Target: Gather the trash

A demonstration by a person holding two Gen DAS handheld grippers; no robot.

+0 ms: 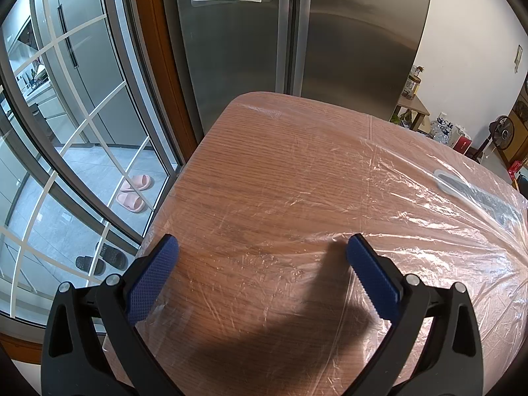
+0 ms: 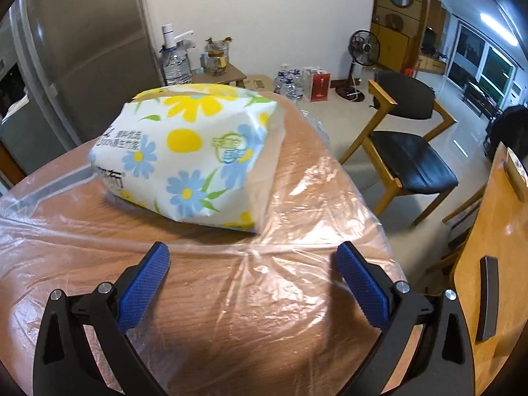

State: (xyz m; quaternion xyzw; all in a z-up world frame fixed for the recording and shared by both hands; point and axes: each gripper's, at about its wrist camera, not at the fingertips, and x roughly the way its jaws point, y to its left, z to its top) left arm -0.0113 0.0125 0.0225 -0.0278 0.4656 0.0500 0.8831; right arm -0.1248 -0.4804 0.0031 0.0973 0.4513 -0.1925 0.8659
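Item one: we hold the left hand-held gripper [image 1: 262, 252] spread wide above the wooden bench [image 1: 264, 165], gripping nothing. Item two: the right hand-held gripper [image 2: 252, 257], likewise spread and empty. Item three: a clear plastic sheet [image 2: 280, 264] (crinkled, glossy) lying over the bench. Item four: a flower-printed tissue pack [image 2: 191, 155] resting on that sheet, just beyond the right hand-held gripper. Item five: a steel refrigerator [image 1: 346, 33] behind the bench.
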